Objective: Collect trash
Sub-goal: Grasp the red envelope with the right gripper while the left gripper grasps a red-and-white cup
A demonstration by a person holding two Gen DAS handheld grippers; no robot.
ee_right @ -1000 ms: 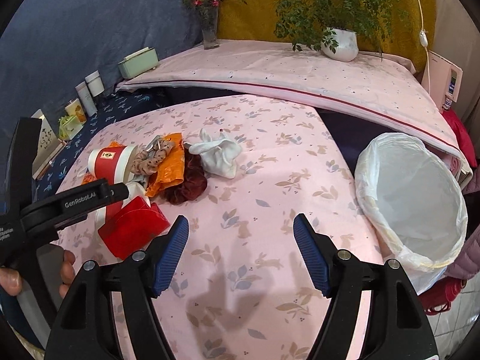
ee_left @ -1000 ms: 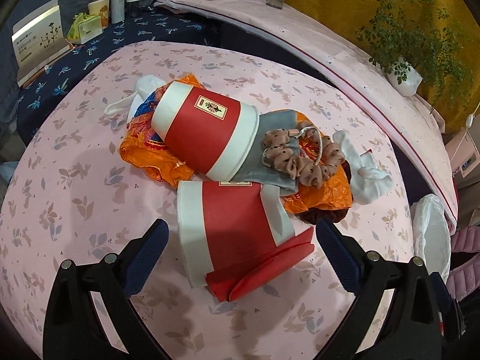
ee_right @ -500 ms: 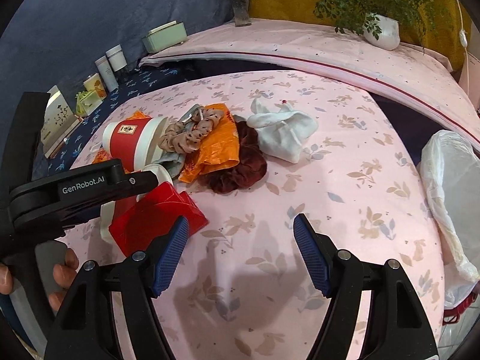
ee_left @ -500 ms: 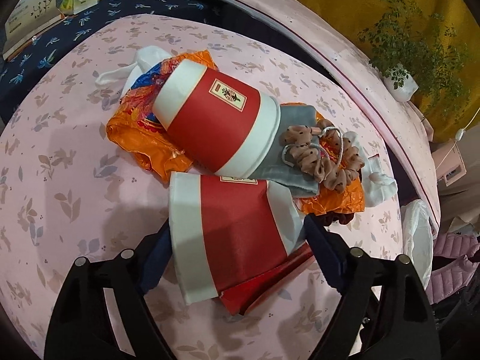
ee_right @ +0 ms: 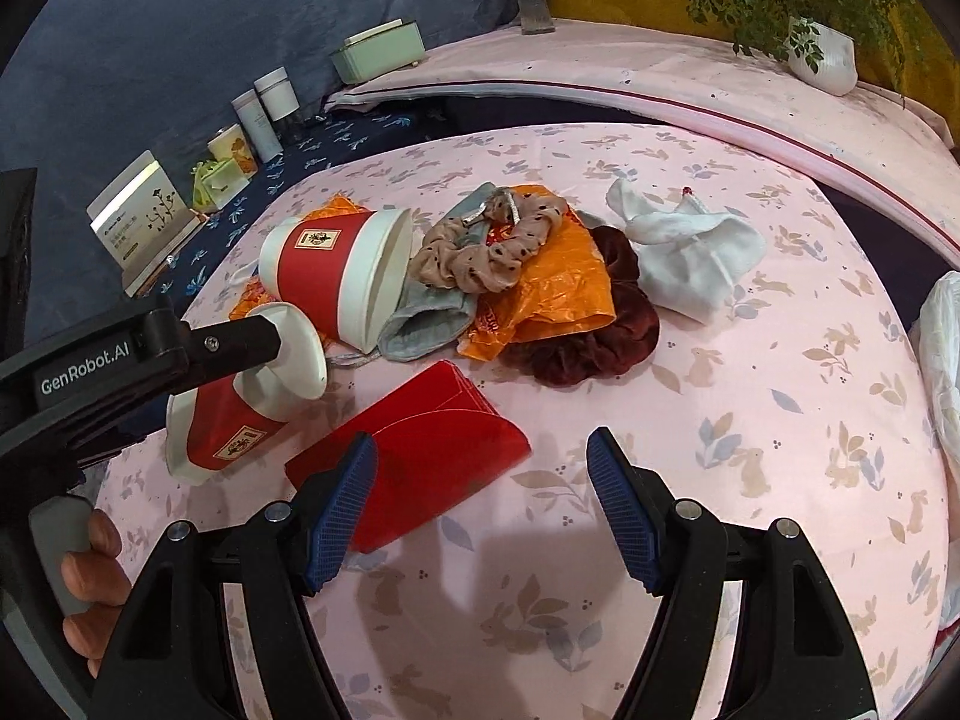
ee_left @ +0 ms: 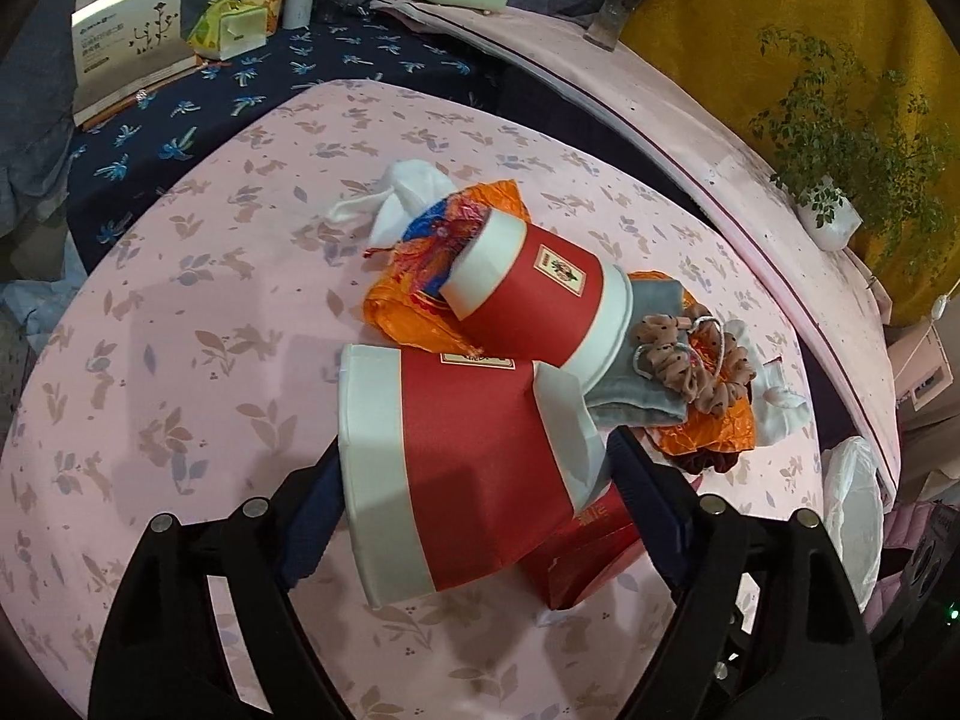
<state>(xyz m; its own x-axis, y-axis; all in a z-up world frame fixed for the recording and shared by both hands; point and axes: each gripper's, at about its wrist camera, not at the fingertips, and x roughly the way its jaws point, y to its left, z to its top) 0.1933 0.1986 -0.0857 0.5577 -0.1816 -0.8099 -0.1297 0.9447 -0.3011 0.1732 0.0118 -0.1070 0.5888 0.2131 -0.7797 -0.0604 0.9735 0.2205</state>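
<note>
My left gripper (ee_left: 474, 498) is shut on a crushed red-and-white paper cup (ee_left: 462, 468) and holds it just above the bed; it also shows in the right wrist view (ee_right: 240, 414). A second red-and-white cup (ee_left: 534, 300) lies on its side on an orange wrapper (ee_left: 420, 300). A red envelope (ee_right: 414, 450) lies flat in front of my open, empty right gripper (ee_right: 480, 492). Beyond lie a tan scrunchie (ee_right: 480, 252), a grey pouch (ee_right: 426, 318), a dark red scrunchie (ee_right: 594, 336) and a white cloth (ee_right: 690, 258).
A white-lined trash bin (ee_right: 942, 360) stands off the bed's right edge; it also shows in the left wrist view (ee_left: 852, 516). Boxes and bottles (ee_right: 240, 144) line the dark blue strip at the far left. A potted plant (ee_right: 822, 60) sits on the back ledge.
My left gripper has closed on the crushed cup and lifted it slightly off the red envelope. My right gripper has moved closer to the trash pile, still open.
</note>
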